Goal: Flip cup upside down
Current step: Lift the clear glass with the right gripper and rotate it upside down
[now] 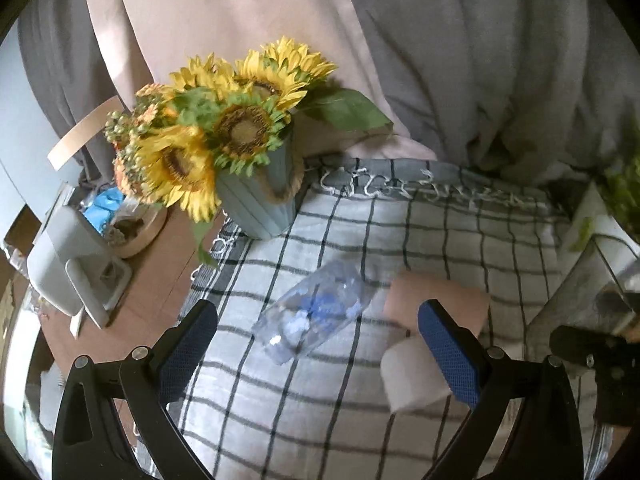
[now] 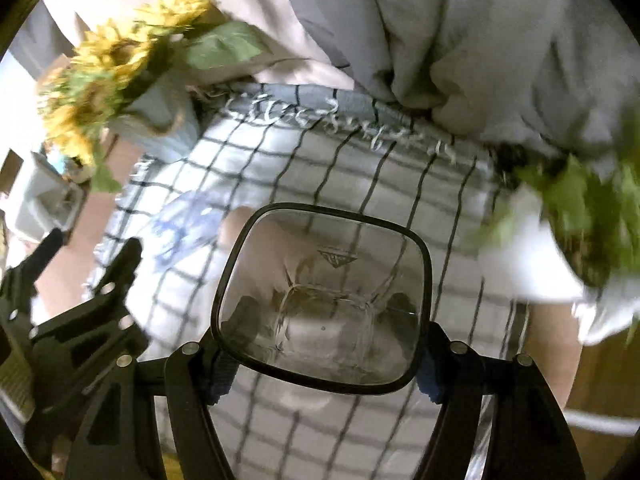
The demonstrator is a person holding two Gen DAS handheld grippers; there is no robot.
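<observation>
Right gripper (image 2: 324, 372) is clamping the cup (image 2: 322, 300).
Left gripper (image 1: 320, 344) is hovering spread above the checked cloth (image 1: 440, 240), bottle (image 1: 316, 312) probably lying below.

The right tongs (image 2: 322, 368) grip a clear square cup (image 2: 322, 300) by its sides, its dark-rimmed mouth facing the camera, above a checked cloth (image 2: 360, 168) on the desk. A plastic bottle (image 2: 184, 220) lies on the cloth's left side. Blurred sunflowers (image 2: 116, 56) stand at the far left corner, and the left tongs (image 2: 96, 256) hang at left.
</observation>
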